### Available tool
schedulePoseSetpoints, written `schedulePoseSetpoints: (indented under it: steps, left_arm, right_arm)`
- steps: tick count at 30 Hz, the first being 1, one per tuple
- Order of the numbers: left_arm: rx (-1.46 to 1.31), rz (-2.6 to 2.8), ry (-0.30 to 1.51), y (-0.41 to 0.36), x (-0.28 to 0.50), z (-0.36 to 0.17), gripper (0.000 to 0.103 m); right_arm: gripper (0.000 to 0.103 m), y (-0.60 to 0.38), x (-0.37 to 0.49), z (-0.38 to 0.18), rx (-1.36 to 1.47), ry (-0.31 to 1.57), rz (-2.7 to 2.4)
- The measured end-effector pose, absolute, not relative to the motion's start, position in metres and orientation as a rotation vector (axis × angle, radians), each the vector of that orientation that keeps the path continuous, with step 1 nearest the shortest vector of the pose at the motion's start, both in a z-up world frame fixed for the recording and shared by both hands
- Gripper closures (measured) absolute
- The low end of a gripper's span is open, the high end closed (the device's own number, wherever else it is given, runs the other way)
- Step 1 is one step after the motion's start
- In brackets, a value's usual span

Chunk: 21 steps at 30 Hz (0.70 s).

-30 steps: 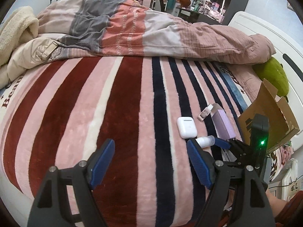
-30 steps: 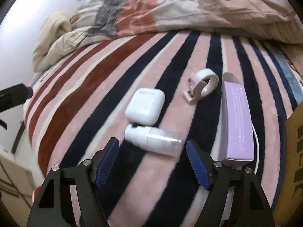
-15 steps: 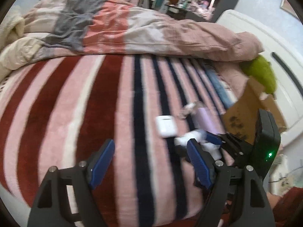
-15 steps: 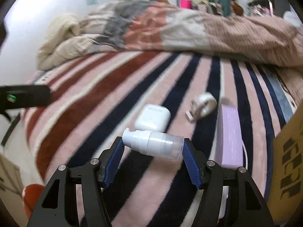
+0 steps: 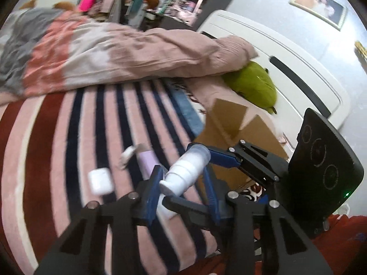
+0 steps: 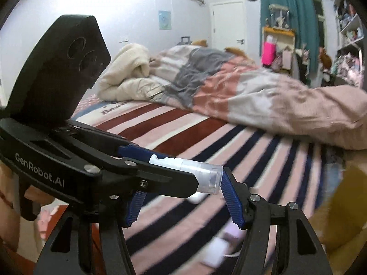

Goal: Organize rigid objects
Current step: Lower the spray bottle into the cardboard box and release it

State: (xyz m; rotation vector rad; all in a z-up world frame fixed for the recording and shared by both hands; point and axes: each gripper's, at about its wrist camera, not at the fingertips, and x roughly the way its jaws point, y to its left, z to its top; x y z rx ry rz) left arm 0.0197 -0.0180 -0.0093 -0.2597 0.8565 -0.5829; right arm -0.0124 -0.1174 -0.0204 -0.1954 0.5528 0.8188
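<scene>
A small white pump bottle (image 5: pixel 187 171) with a clear cap is held in the air above the striped blanket (image 5: pixel 68 142) of a bed, near the bed's right edge. The right gripper (image 6: pixel 181 197) is clamped on it end to end, the pump head against one blue pad and the clear cap against the other. The left gripper (image 5: pixel 183 190) has its jaws closing around the bottle's pump end; whether its pads already press on it cannot be told. Left on the blanket are a white earbud case (image 5: pixel 100 181), a lilac box (image 5: pixel 148 162) and a small blurred white ring-shaped item (image 5: pixel 129 153), all close together toward the right edge. An open cardboard box (image 5: pixel 238 126) sits at that edge, beside a green cushion (image 5: pixel 254 84); its inside is not visible. Judging by this, the sorting looks barely begun: one item lifted, at least three to go.
</scene>
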Motion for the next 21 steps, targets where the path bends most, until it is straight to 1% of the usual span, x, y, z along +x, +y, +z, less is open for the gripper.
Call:
schedulePoseSetpoints:
  steps: [6, 12, 16, 21]
  left_arm:
    - [-0.173, -0.689, 0.872, -0.086, 0.041, 0.004, 0.07]
    - [-0.109, -0.802, 0.923, -0.148, 0.066, 0.004, 0.07]
    - [-0.092, -0.847, 0.999, -0.181, 0.084, -0.006, 0.07]
    - [-0.031, -0.838, 1.041, -0.2, 0.091, -0.012, 0.07]
  right_arm:
    - [0.044, -0.176, -0.007, -0.006, -0.181, 0.535, 0.718]
    - [0.044, -0.233, 0.003, 0.003, -0.182, 0.575, 0.594]
    - [0.044, -0.262, 0.016, 0.0, -0.178, 0.661, 0.521]
    - [0.044, -0.282, 0.035, -0.01, -0.149, 0.783, 0.473]
